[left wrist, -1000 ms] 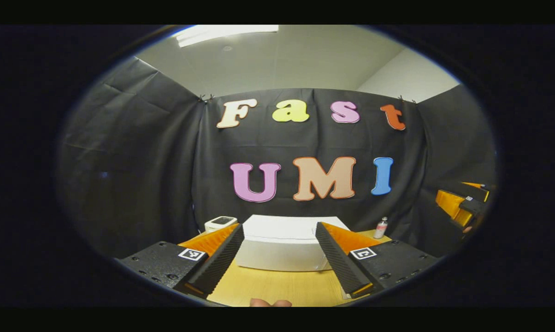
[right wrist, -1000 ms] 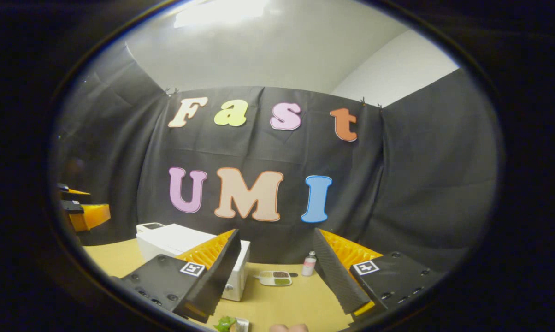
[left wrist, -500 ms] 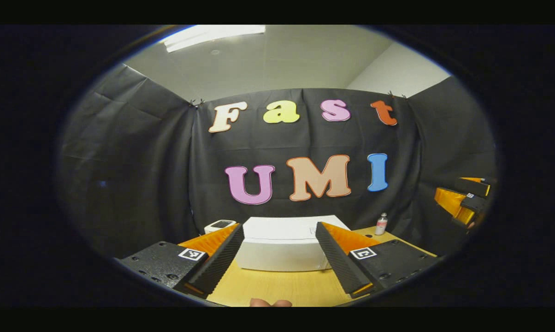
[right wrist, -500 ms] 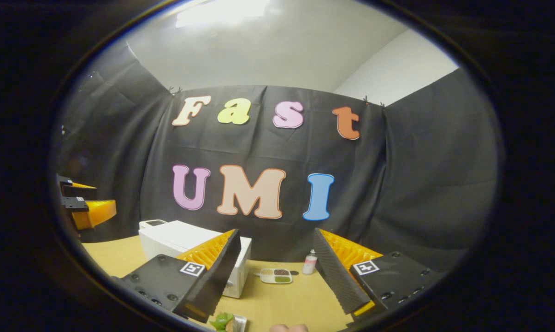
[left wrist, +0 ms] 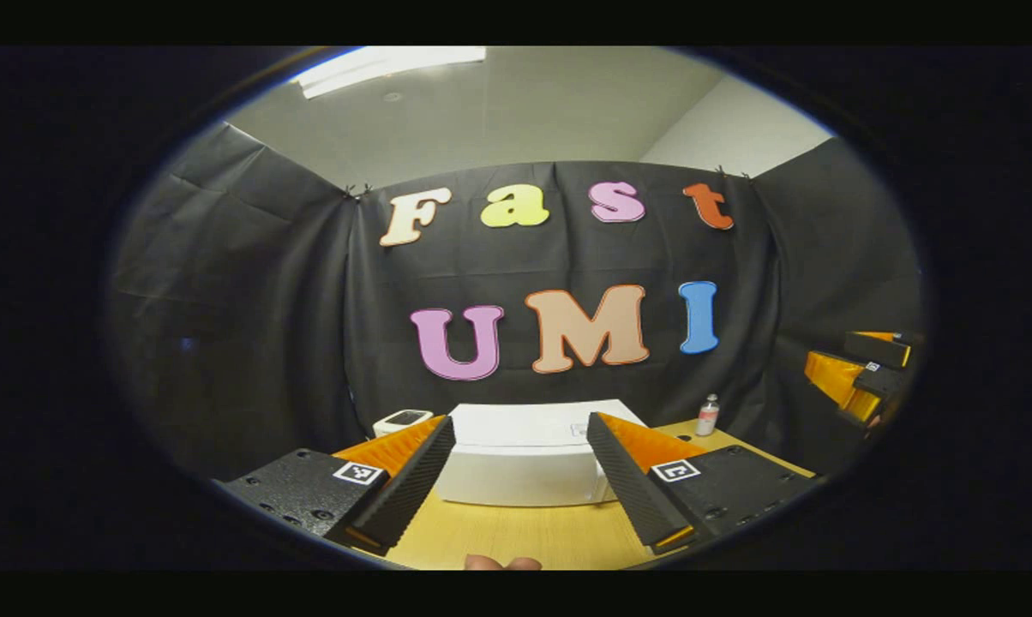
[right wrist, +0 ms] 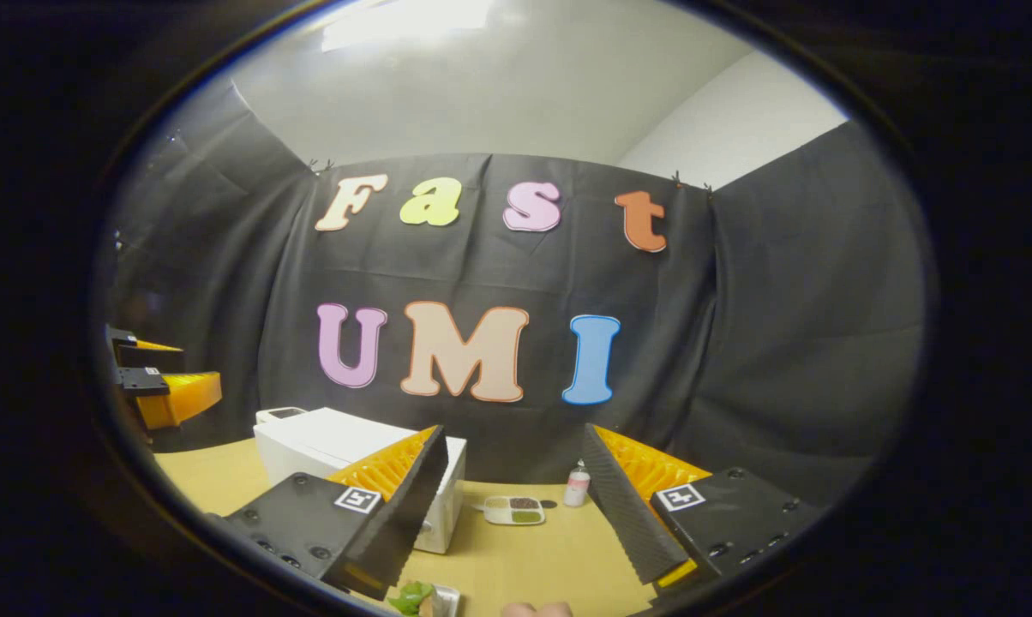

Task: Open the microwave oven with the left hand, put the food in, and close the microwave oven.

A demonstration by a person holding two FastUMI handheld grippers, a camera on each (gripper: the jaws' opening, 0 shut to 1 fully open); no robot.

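**Both claws spread wide, microwave door shut**

Left claw hangs released, fingers apart, facing the boxy white microwave oven on the pale wooden tabletop. Right claw is released too, holding nothing. The food, a leafy green bite at the bottom edge, possibly on a small tray, sits near the microwave's front corner.

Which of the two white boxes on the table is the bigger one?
The microwave oven is the bigger, a broad white box. The small white device behind its far left corner is far smaller, with a dark top panel.
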